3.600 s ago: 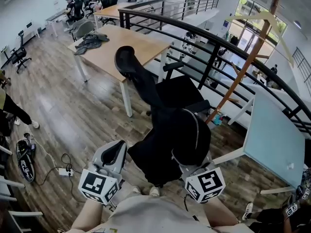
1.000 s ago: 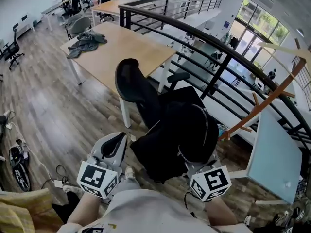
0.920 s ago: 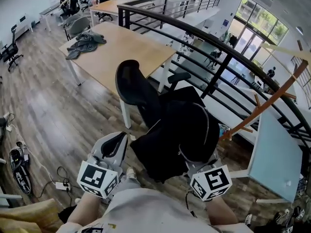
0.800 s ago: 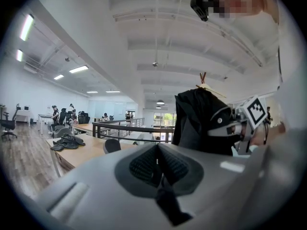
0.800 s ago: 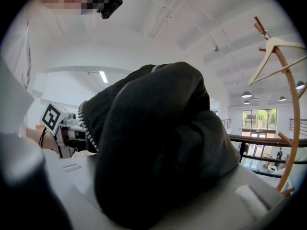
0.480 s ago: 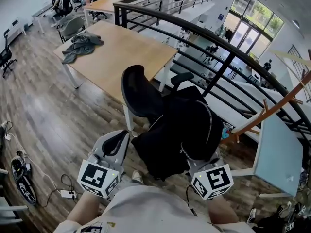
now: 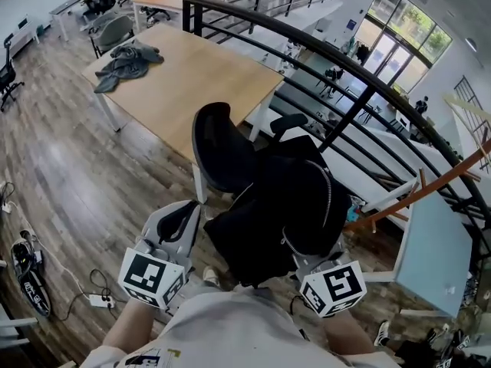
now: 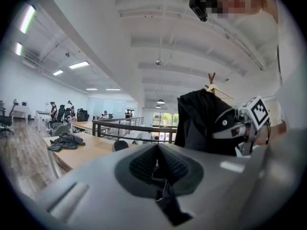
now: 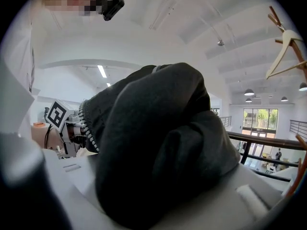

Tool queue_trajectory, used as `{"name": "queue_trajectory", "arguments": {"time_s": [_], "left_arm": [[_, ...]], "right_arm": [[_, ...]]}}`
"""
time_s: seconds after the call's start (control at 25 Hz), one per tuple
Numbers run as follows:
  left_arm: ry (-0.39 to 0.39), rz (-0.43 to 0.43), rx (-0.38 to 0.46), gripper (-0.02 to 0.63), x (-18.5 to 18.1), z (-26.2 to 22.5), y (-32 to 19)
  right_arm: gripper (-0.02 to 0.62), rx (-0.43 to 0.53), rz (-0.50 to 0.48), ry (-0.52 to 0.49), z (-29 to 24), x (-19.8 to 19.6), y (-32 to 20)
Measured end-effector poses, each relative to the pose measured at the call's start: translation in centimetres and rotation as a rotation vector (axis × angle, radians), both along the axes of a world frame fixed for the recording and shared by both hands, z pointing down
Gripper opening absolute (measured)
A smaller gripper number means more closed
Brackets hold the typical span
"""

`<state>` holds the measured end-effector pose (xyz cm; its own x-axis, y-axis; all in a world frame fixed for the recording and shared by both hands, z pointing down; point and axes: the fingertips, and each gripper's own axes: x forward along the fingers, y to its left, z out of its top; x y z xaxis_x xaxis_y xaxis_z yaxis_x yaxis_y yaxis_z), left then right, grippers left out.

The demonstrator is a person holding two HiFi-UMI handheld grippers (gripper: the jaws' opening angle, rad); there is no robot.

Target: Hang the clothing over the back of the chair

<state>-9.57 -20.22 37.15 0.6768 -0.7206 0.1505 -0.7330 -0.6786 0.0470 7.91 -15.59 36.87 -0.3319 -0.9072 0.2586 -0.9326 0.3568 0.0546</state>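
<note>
Here, left tongs (image 8: 156,166) and right tongs (image 9: 158,193) each tight on the black jacket (image 7: 288,205), near the chair (image 7: 219,148).

**Open-plan office, upper mezzanine lvl**

Long wooden bench (image 7: 192,75) w/ more rows behind, mesh swivel chair (image 7: 219,148) up front + other desk chairs (image 7: 113,31) further back; ppl (image 8: 53,110) at workstations at the far end. Wood-look floor (image 7: 69,167) w/ power strip (image 7: 100,300) & cables on it. Black railing (image 7: 349,121) curves round an opening onto a lower lvl, big glazed doors (image 7: 399,18) beyond. White ceiling w/ strip lights (image 8: 79,65); wooden coat stand (image 7: 414,194) nr the rail.
</note>
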Motion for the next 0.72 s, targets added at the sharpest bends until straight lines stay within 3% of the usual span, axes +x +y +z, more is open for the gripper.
{"name": "queue_trajectory", "arguments": {"time_s": [0.4, 0.72], "left_arm": [[0.012, -0.038, -0.002, 0.002, 2.9, -0.5, -1.2], [0.015, -0.047, 0.018, 0.002, 4.2, -2.2, -1.3]], "right_arm": [[0.175, -0.017, -0.047, -0.027, 0.0, 2.5, -0.9], [0.175, -0.007, -0.02, -0.033, -3.2, 6.4, -0.8]]}}
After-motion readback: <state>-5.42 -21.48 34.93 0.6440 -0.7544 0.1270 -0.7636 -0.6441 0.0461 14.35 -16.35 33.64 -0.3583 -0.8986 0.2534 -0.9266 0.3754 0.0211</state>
